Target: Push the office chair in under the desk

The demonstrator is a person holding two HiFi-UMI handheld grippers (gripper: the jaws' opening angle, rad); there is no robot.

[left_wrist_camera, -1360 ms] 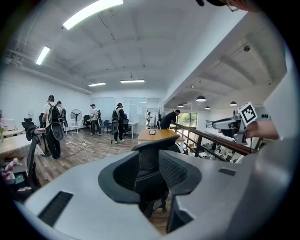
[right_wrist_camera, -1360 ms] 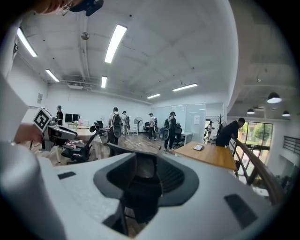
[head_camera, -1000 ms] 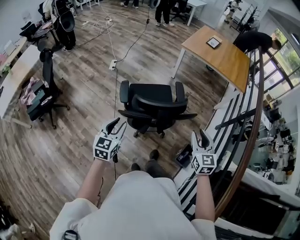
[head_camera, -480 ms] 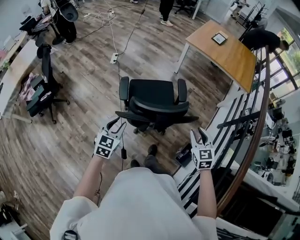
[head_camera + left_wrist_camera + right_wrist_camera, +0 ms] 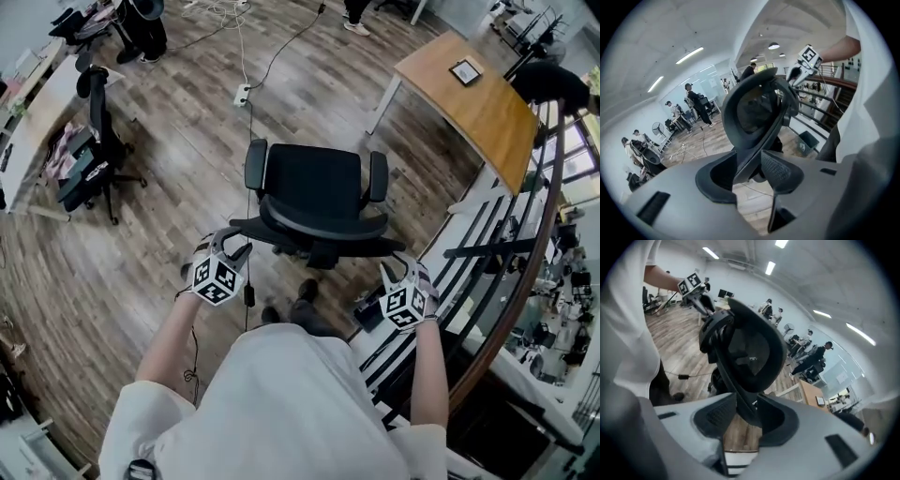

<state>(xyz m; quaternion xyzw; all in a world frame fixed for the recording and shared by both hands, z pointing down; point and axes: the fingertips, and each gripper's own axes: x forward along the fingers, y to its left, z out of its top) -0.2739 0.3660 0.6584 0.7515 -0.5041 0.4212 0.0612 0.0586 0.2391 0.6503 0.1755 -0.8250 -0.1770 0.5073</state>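
The black office chair (image 5: 314, 178) stands in front of me with its back towards me and its seat facing the wooden desk (image 5: 469, 103) at the far right. My left gripper (image 5: 232, 246) is at the left end of the backrest (image 5: 323, 230). Its jaws are opening, with the backrest edge (image 5: 754, 108) running between them (image 5: 749, 171). My right gripper (image 5: 398, 267) is at the backrest's right end, open. There the edge (image 5: 750, 352) lies against one jaw, with floor showing beside the other (image 5: 743, 416).
A stair railing (image 5: 525, 262) curves close on my right. A power strip (image 5: 242, 94) and its cable trail across the wood floor behind the chair. Another black chair (image 5: 94, 141) and a white desk (image 5: 28, 122) are on the left. A dark box (image 5: 370, 305) sits by my feet.
Both grippers have moved forward from open air onto the two ends of the chair's backrest. The left jaws stand wider than before. The chair now sits closer in the head view.
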